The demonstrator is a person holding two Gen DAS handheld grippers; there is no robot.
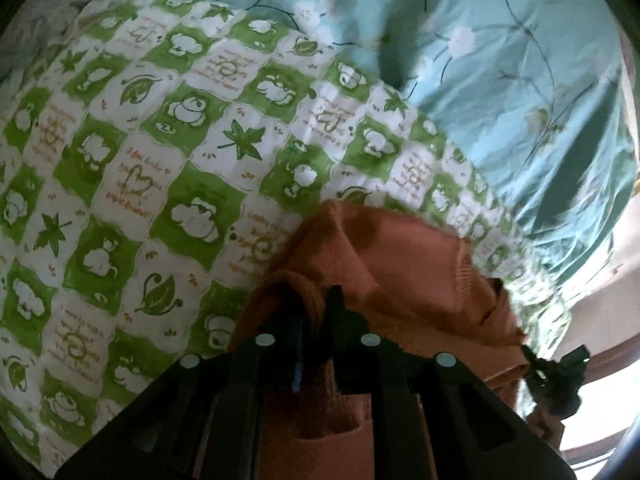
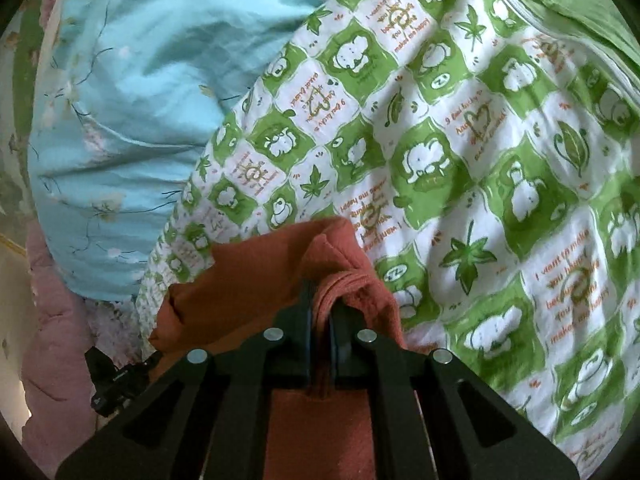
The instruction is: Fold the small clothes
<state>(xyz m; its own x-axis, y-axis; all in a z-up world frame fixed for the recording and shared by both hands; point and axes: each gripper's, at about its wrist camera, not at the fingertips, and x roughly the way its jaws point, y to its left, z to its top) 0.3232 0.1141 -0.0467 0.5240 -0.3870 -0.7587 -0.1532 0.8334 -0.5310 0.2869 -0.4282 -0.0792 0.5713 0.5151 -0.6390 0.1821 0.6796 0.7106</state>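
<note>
Nearest to me, at the bottom centre of the left wrist view, my left gripper has its black fingers drawn almost together on a bunched edge of the rust-orange knitted garment, the cloth pinched between the pads. In the right wrist view my right gripper is likewise nearly closed on a gathered fold of the same garment, at the bottom centre of that frame. Each gripper also shows small and dark in the other's view, at the lower right of the left view and the lower left of the right, so I judge the cloth hangs stretched between my two hands, its long axis running hand to hand, across the frame and not away from me. Which end is the neck or the hem I cannot tell; the cloth is too crumpled at the pinches. It hangs just over the green-and-white checked bedcover printed with leaves and small animals, and whether its lower edge touches I cannot see. Beyond the cover, in the upper right of the left view, lies a pale blue flowered quilt. As for progress, I see no finished fold: the piece is gripped but not yet laid flat, so spreading and every fold remain.
</note>
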